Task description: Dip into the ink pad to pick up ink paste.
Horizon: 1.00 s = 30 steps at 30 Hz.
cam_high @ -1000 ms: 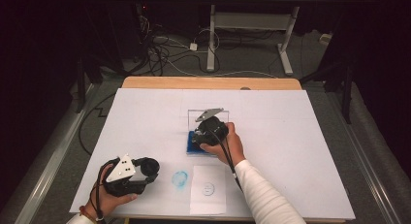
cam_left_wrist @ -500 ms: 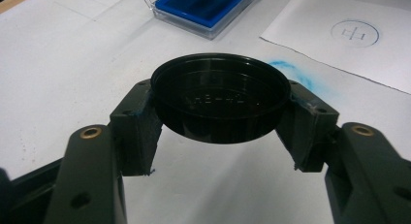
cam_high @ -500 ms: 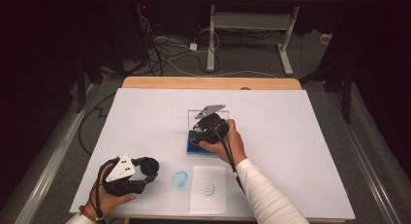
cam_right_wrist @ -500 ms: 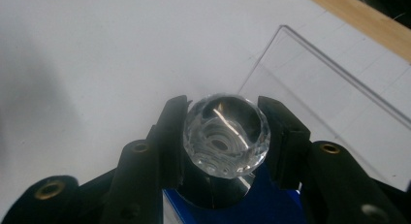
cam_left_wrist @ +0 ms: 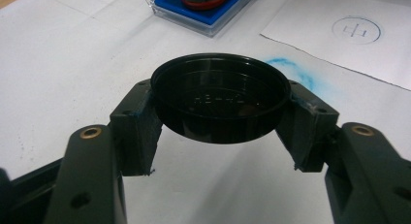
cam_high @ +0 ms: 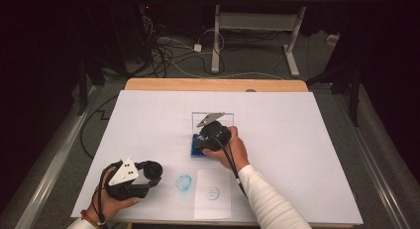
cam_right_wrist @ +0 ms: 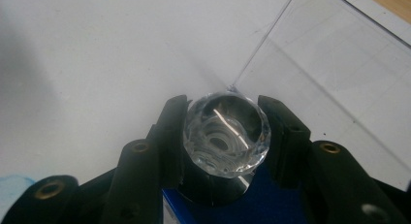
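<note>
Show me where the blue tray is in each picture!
High view: the blue tray sits near the middle of the white table, beside the person's right hand.
Left gripper view: at the top edge, a bit left of middle.
Right gripper view: along the bottom, below the black jaws.
Shared landmark: the blue smudge on the table near the tray.

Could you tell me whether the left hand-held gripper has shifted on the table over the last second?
No. In the high view the left hand-held gripper, shut on the black lid, sits as before just left of the blue smudge.
</note>
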Tool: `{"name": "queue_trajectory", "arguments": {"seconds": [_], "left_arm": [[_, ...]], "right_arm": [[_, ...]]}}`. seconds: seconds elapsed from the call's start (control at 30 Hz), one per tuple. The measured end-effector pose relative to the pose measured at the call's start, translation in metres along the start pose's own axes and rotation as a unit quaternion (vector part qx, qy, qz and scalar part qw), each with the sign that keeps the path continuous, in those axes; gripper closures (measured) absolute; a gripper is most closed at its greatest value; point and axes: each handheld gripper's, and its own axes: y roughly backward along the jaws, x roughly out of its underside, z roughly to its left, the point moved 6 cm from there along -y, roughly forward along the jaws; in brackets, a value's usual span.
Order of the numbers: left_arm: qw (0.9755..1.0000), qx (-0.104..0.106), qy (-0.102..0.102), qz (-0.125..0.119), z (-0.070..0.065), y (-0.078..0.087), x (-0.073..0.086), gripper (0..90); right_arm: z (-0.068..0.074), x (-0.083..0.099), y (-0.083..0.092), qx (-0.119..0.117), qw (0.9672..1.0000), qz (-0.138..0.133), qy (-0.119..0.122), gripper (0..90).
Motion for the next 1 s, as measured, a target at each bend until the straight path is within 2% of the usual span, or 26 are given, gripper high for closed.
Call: {"name": "queue_trajectory", "arguments": {"seconds": [0.1,0.33,0.67,1.0], "left_arm": [[1.0000,0.001,-0.002,0.001,-0.0011,0.0004,0.0000,36.5],[1.0000,0.001,-0.002,0.001,-0.0016,0.0009,0.0000,36.5],[1.0000,0.002,-0.002,0.002,-0.0012,-0.0008,-0.0002,36.5],[1.0000,0.002,-0.002,0.002,-0.0011,-0.0003,-0.0003,36.5]], "right_arm": [[-0.0012,0.0013,-0.0003,-0.002,0.9999,-0.005,-0.011,57.2],[-0.0015,0.0034,-0.0001,-0.004,0.9998,-0.012,-0.013,57.2],[0.0009,0.0039,0.0005,0.000,1.0000,-0.008,-0.004,57.1],[0.0001,0.0043,0.0000,-0.004,0.9999,-0.010,-0.007,57.1]]}}
